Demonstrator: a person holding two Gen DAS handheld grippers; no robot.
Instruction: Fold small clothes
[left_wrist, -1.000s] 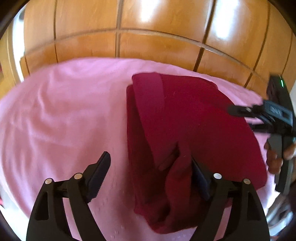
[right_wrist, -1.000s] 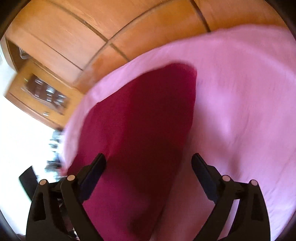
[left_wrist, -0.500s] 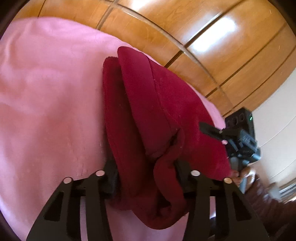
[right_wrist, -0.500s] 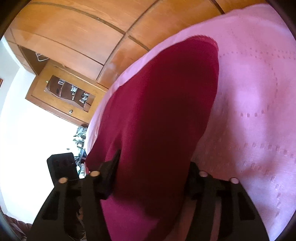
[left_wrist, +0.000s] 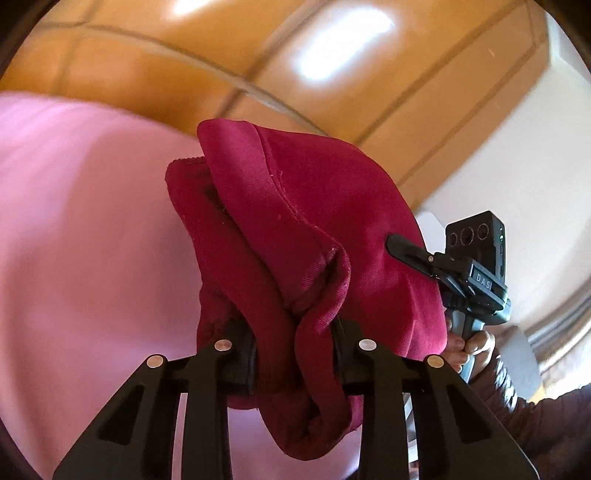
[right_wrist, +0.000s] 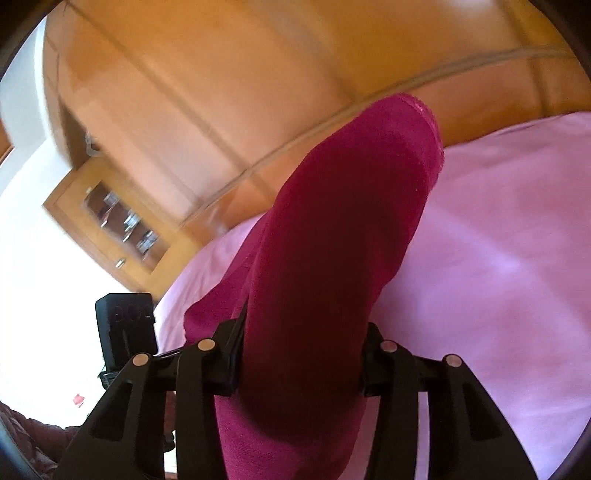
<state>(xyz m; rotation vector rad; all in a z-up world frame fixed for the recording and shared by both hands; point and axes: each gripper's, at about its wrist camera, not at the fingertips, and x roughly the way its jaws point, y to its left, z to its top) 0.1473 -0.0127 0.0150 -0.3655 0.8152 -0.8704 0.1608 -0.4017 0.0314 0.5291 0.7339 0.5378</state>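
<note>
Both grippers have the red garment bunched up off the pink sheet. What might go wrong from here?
1. The left gripper, jaws closing, pinches a thick wad of several layers of the red garment; one layer may slip free and spoil the fold.
2. The right gripper, also closing, holds a broad bunch; the edges may not line up.
3. Cloth sags below the left fingers and may drag across the pink sheet.

We see the garment (left_wrist: 317, 229) bunched between the fingers of our left claw (left_wrist: 295, 350), raised above the bed sheet (left_wrist: 81, 240), which spreads to its left and beneath it. Our right claw (left_wrist: 406, 251) grips the garment's right edge, with a hand (left_wrist: 469, 347) below it. Behind the bed stands the wooden panelling (left_wrist: 258, 66). From the right wrist, a cabinet (right_wrist: 118, 221) sits left of the garment.
</note>
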